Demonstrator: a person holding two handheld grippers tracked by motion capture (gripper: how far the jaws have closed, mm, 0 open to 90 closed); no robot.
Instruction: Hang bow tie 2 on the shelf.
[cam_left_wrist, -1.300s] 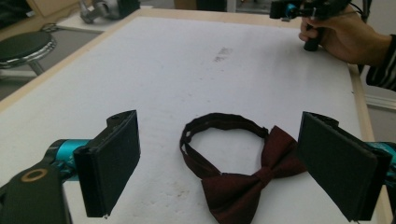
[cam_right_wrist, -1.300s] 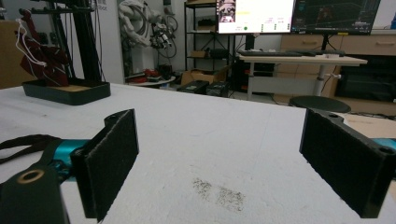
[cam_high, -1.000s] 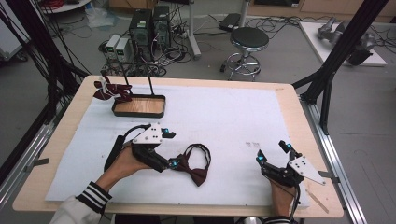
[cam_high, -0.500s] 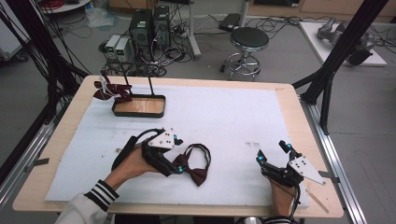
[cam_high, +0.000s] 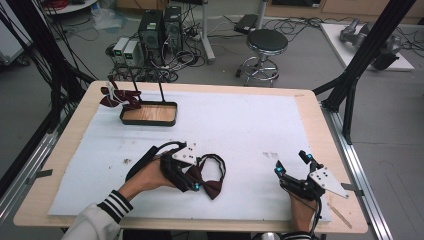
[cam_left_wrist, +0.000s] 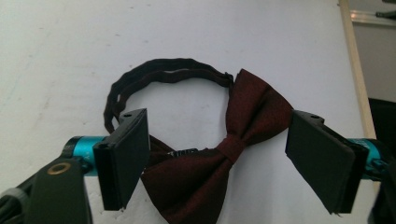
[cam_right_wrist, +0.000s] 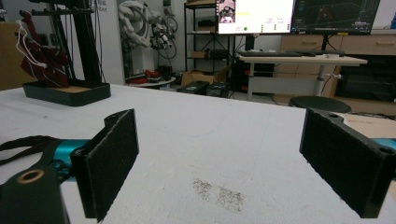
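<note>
The left gripper (cam_high: 192, 181) was held low over the near left part of the table, and its jaws were pointed toward the right edge. The jaws had just been closing but were seen apart, with a wide gap between the pads (cam_left_wrist: 122, 158). The left hand (cam_high: 150, 175) was wrapped around the gripper body, and the forearm in a striped cuff was brought in from the near edge. The right gripper (cam_high: 292, 162) was rested near the near right corner, jaws spread wide and pointed toward the far edge.
</note>
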